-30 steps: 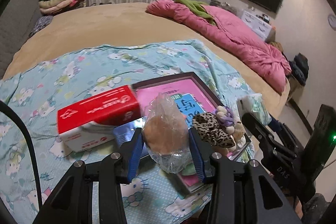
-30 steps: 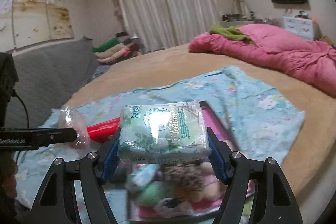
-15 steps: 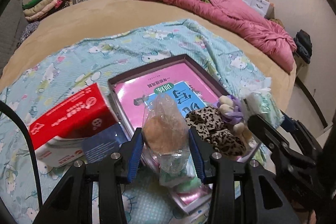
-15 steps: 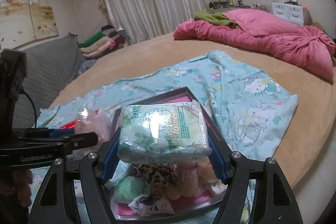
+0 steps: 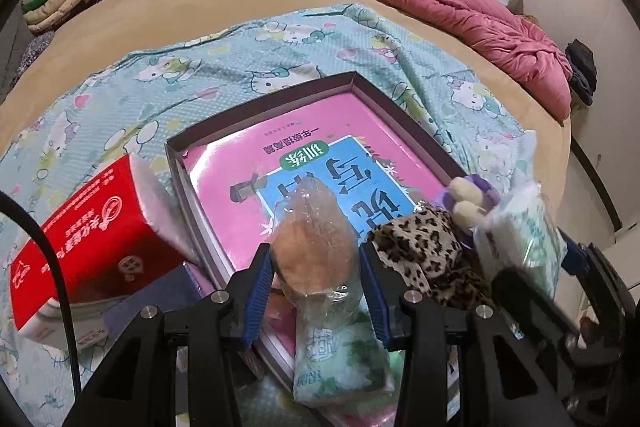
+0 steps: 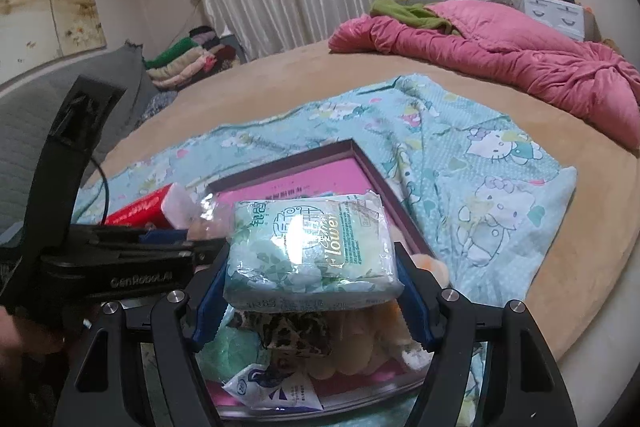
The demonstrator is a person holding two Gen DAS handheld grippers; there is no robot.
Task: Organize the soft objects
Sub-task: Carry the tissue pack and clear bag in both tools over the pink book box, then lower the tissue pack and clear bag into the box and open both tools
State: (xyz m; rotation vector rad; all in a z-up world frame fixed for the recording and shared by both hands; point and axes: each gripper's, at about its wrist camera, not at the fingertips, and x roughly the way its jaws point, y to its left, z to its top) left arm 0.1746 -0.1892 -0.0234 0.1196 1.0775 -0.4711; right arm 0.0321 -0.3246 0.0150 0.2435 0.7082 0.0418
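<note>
Two grippers loaded, both above the tray (image 5: 404, 113).
Your left gripper (image 5: 317, 291) clamps the bagged plush (image 5: 316, 247), your right gripper (image 6: 308, 301) clamps the tissue pack (image 6: 308, 251); likely both for dropping into that tray.

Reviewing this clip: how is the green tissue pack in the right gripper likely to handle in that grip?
The tissue pack probably squashes easily: its wrapper wrinkles where the right gripper clamps its ends. The glossy film could be slippery. It looks light, holding level without sagging.

The tissue pack (image 6: 308, 251) hides most box (image 6: 372, 167) contents (perhaps plush toys).
</note>
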